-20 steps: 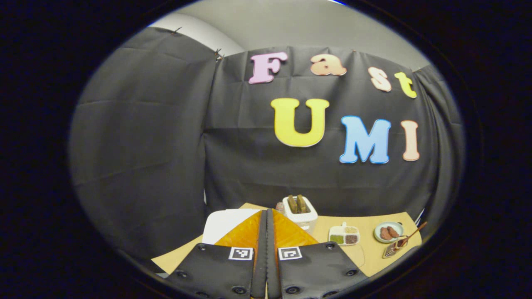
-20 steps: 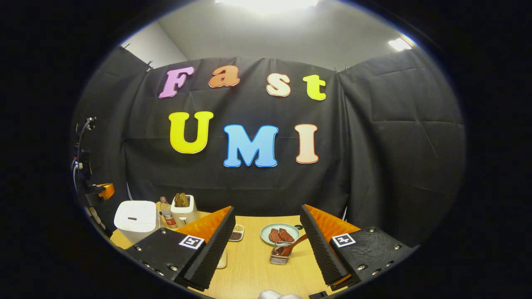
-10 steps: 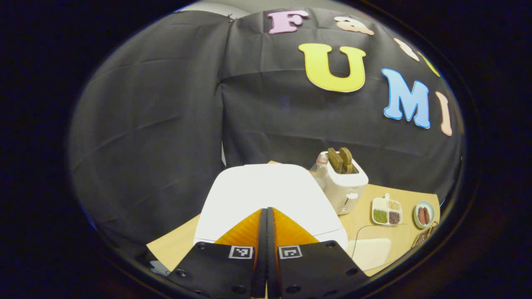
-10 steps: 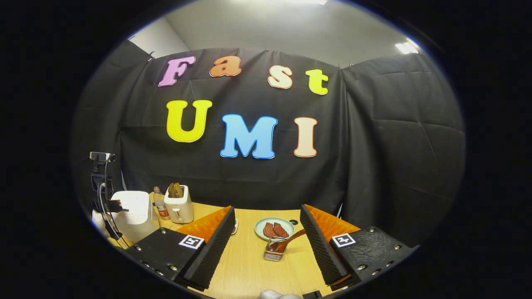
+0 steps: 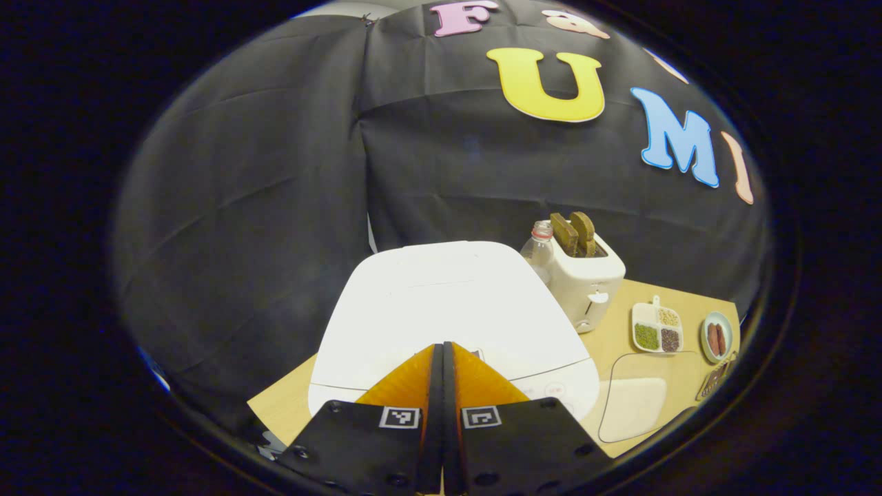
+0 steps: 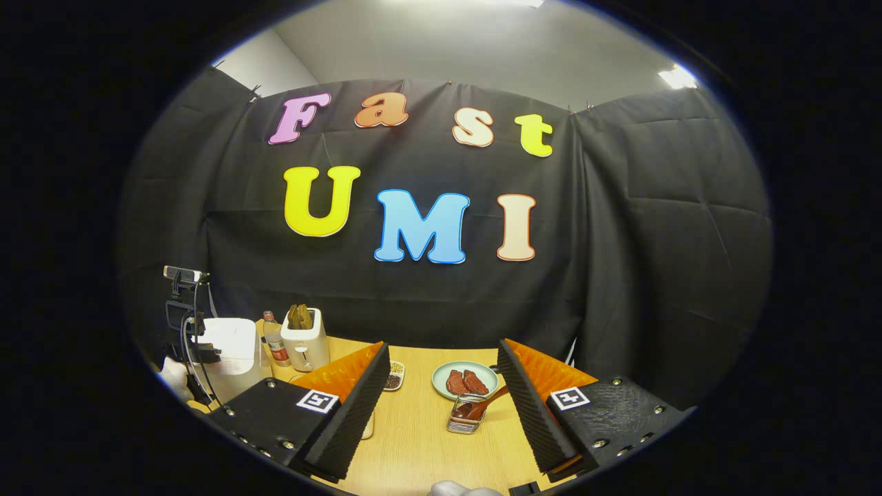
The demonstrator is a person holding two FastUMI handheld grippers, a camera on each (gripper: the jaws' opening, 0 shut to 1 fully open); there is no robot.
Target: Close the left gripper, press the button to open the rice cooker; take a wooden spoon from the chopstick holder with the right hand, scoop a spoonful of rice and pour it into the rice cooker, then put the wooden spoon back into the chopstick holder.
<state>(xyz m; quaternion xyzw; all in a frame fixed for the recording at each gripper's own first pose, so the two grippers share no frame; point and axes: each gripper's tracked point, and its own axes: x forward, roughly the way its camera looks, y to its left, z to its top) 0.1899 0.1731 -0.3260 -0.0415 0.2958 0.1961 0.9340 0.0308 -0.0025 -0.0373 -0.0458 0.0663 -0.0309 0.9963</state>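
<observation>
Clearly, wooden spoon [image 6: 488,403] leans handle-up-right in chopstick holder [image 6: 464,420].

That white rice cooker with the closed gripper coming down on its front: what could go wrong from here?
The shut left gripper sits over the rice cooker lid's front edge; its fingers hide the button, so it may press beside it and the lid stay shut. A hard push might also slide the cooker toward the bottle and toaster close beside it.
</observation>
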